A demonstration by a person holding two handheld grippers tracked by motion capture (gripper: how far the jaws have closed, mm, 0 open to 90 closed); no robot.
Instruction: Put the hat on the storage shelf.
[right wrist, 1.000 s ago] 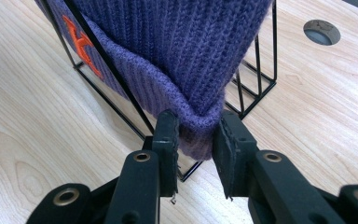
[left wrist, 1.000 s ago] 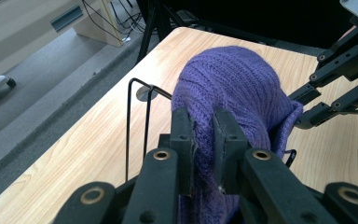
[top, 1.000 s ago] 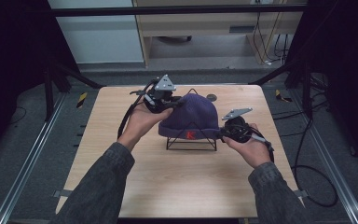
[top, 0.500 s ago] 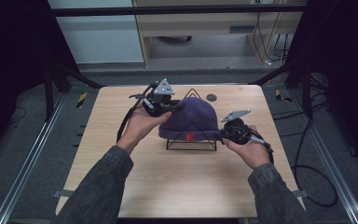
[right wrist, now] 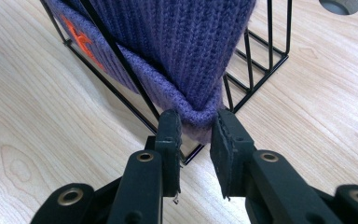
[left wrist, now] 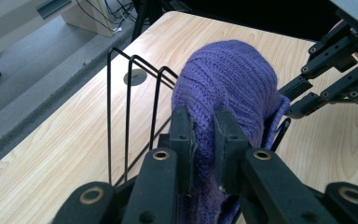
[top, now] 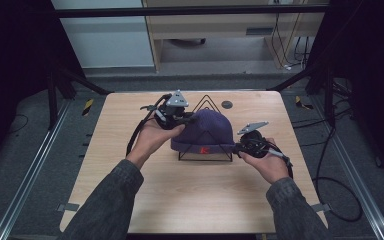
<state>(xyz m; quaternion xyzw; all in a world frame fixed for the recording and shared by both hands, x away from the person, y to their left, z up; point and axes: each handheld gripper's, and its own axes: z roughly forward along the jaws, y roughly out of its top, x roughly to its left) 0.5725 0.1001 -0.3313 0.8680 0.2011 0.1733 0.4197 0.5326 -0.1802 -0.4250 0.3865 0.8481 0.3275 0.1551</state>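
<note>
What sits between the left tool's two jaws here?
A fold of the purple knit hat is pinched between the left tool jaws, as the left gripper view shows; the hat sits on a black wire rack.

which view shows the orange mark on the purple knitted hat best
The right gripper view: the orange mark sits close up on the folded brim of the purple knitted hat, though the black wire rack crosses near it. The high view shows it small. The left gripper view shows the hat's other side.
</note>
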